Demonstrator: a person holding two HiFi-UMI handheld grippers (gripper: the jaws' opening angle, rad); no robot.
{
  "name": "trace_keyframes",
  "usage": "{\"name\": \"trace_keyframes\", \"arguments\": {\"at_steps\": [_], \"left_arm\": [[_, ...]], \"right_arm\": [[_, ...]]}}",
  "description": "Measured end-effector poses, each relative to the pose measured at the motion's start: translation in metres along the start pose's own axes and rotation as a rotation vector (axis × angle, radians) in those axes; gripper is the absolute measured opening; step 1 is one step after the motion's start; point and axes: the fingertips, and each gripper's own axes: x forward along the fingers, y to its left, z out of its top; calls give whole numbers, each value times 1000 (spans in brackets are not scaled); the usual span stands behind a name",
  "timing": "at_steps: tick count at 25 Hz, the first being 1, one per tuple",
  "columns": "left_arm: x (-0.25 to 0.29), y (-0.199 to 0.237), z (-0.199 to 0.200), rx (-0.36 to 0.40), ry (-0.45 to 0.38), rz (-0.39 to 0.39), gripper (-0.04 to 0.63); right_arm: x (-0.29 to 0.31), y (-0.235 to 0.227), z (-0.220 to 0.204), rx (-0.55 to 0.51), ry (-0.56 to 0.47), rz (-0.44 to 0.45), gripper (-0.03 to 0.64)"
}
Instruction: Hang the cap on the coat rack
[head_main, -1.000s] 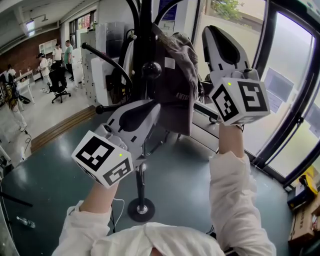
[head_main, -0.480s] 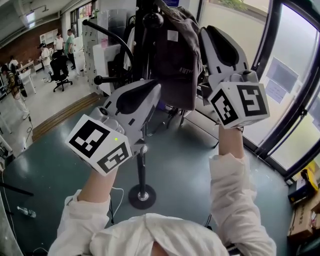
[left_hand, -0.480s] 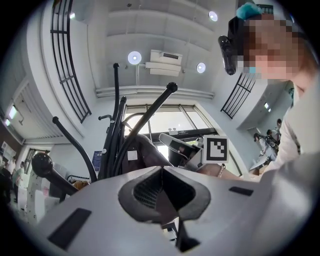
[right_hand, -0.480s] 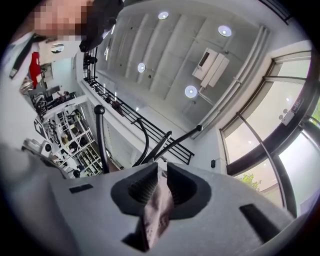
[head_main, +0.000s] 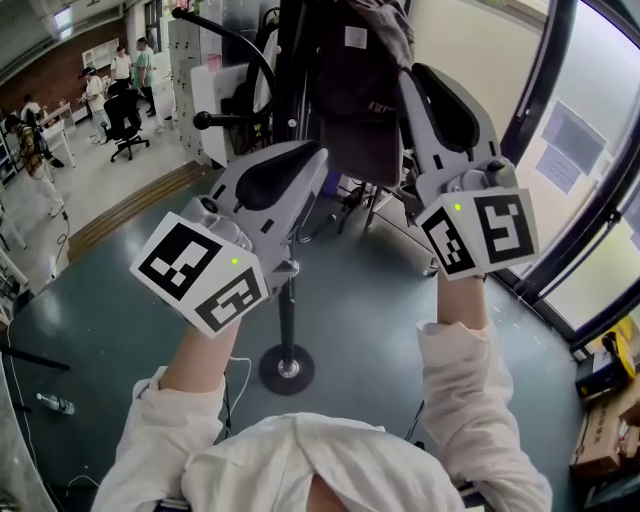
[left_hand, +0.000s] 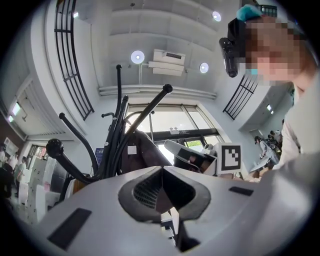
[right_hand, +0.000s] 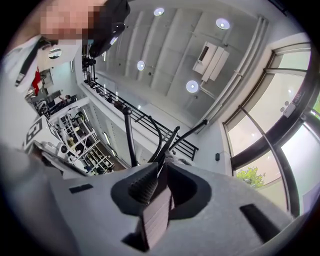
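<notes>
While the cap (head_main: 360, 100) is held against the coat rack (head_main: 288, 310) at upper centre, your left gripper (head_main: 316, 155) clamps its lower edge. Your right gripper (head_main: 408, 80) grips its right side.

left gripper (left_hand: 161, 171) | jaws closed on cap (left_hand: 143, 153) fabric | cap beside coat rack (left_hand: 118, 100) poles
</notes>
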Motion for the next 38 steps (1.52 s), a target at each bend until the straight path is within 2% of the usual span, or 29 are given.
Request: {"name": "trace_keyframes", "arguments": {"at_steps": [12,20,24,28,32,38], "left_arm": [[-14,-13,-25,-32,25,37,17],[-28,-22,-51,-79,84,59,17],[-33,-31,-68,-90,134,28,17],[-44,-33,-83,-115,165,36,17],[-58,-37,-100,-128,165,20,17],[-78,-34,-115,-150,201,55,17]], "right_arm": [[-43,37,-37,110,72,53,41],[-68,64,-56,173,126,74,42],[-76,83,-73,211,176,109,42],[-86,100,-89,240,225,130,43],[-98,122,-106,272,270,157,42],[-112,148,-129,290,342,199,41]]}}
